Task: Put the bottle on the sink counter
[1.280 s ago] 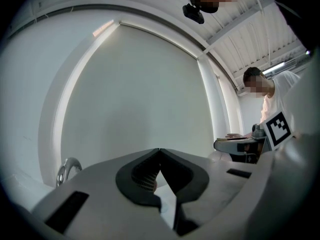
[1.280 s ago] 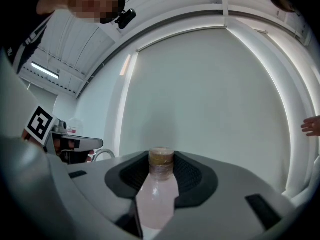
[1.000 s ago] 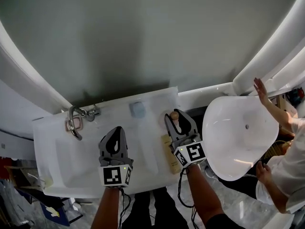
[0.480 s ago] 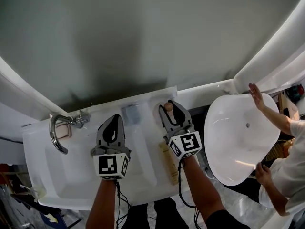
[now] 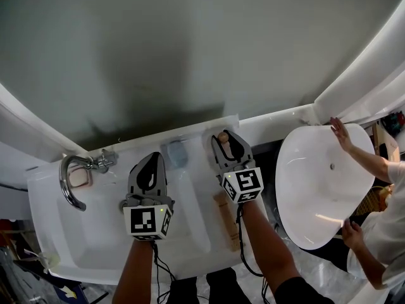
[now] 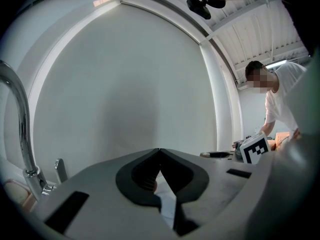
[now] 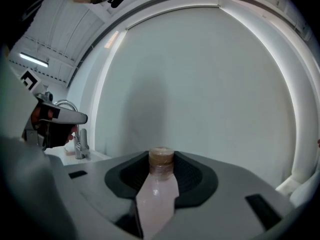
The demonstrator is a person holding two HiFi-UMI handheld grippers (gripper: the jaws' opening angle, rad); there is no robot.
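Note:
A clear pinkish bottle point(image 7: 159, 188) with a tan cap point(image 5: 223, 137) stands upright between the jaws of my right gripper point(image 5: 225, 142), which is shut on it. The gripper holds it over the back right part of the white sink counter point(image 5: 196, 137), near the grey wall. Whether the bottle's base touches the counter is hidden. My left gripper point(image 5: 153, 158) hangs over the basin, shut with nothing in it; its tips meet in the left gripper view point(image 6: 159, 151).
A chrome faucet point(image 5: 68, 181) and a pink soap point(image 5: 80, 177) sit at the counter's left. A blue-grey block point(image 5: 176, 152) lies between the grippers. A tan bottle point(image 5: 228, 219) lies under my right arm. At the right a person's hand point(image 5: 342, 135) holds a large white basin point(image 5: 316, 182).
My right gripper has carried the bottle a little farther toward the back edge of the counter. The left gripper kept its place. The person's hand slid along the basin's rim.

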